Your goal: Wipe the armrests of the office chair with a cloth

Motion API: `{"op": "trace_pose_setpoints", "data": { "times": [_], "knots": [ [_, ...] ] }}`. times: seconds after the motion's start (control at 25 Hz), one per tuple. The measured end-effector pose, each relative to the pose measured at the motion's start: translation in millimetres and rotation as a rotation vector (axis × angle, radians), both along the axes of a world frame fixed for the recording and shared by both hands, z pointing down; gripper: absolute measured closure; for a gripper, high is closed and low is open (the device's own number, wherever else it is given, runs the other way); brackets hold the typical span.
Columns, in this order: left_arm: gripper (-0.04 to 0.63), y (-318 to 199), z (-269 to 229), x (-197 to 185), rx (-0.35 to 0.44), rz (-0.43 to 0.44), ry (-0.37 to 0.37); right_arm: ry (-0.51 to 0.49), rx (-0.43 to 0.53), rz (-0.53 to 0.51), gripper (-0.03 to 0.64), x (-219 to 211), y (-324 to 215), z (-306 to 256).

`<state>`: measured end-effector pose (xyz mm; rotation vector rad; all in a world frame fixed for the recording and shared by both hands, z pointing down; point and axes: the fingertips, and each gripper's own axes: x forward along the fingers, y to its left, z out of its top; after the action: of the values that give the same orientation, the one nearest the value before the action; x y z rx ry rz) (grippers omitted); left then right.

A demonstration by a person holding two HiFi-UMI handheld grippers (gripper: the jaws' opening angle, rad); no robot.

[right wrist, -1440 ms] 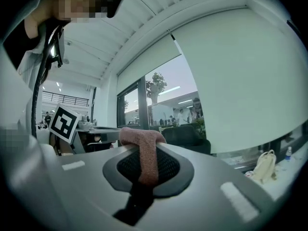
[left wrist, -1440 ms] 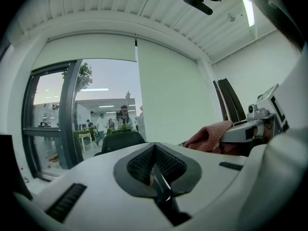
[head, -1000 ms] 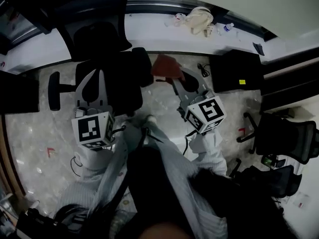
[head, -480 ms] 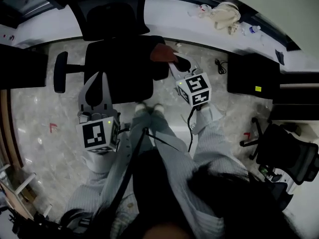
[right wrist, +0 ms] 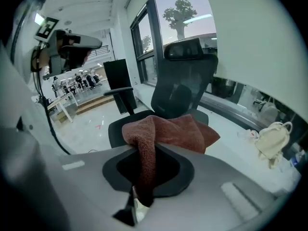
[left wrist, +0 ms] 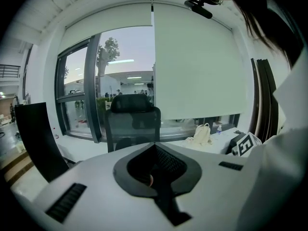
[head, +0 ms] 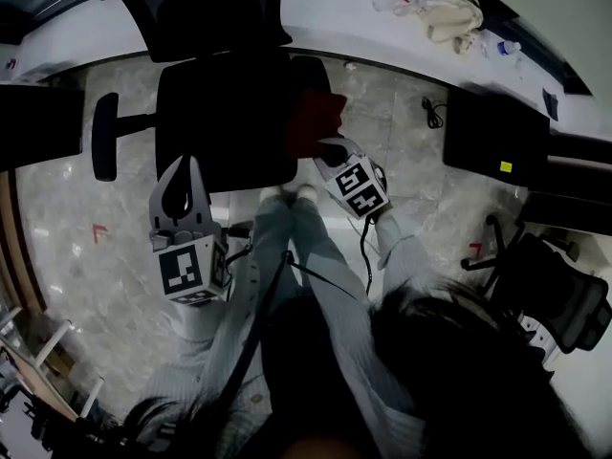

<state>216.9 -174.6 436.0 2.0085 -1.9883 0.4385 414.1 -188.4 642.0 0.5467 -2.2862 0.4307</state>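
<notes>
Rust-red cloth [right wrist: 163, 133] is pinched in the closed jaws of the right gripper [head: 329, 151], bunched over the tips with one fold hanging down into the dark hollow between them. From the head view, the cloth [head: 311, 122] sits at upper centre of the frame, against the right-hand edge of the black office chair [head: 225, 113]. It lies about where that side's armrest would be, though the pictures do not settle whether it touches the chair. The chair's other armrest [head: 103, 138] juts out bare at the frame's left, well apart from the cloth.

The left gripper [head: 182, 165] is held low at centre-left, near the front of the seat, its jaws drawn together with nothing between them. Its own view shows the tips [left wrist: 154, 144] meeting, with the chair's mesh back and headrest [left wrist: 133, 121] beyond them before a tall window with a drawn blind.

A white bag [head: 449, 12] lies on the pale ledge [head: 335, 27] along the top of the frame, with a small bottle [head: 504, 48] just beside it. A flat black box [head: 492, 137] sits at the right, and a second dark chair [head: 555, 295] stands at lower right on the marbled floor [head: 67, 218]. The person's pale sleeves fill the lower middle of the frame.
</notes>
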Motion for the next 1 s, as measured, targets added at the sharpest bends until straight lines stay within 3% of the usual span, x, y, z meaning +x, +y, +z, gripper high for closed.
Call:
{"op": "trace_pose_setpoints", "data": {
  "times": [0.2, 0.56, 0.72, 0.88, 1.0],
  "knots": [
    [0.592, -5, 6, -1, -0.027, -0.022, 0.004, -0.003, -0.01, -0.023, 0.589, 7, -3, 3],
    [0.592, 4, 21, -18, -0.055, -0.041, -0.007, 0.088, 0.014, 0.082, 0.589, -6, -145, 34],
    [0.592, 6, 22, -29, -0.061, -0.048, -0.019, 0.117, 0.009, 0.127, 0.589, -15, -183, 42],
    [0.592, 5, 24, -35, -0.061, -0.042, -0.016, 0.105, -0.035, 0.146, 0.589, -21, -176, 40],
    [0.592, 1, 22, -30, -0.052, -0.025, -0.01, 0.076, -0.071, 0.071, 0.589, -23, -132, 31]
  ]
}}
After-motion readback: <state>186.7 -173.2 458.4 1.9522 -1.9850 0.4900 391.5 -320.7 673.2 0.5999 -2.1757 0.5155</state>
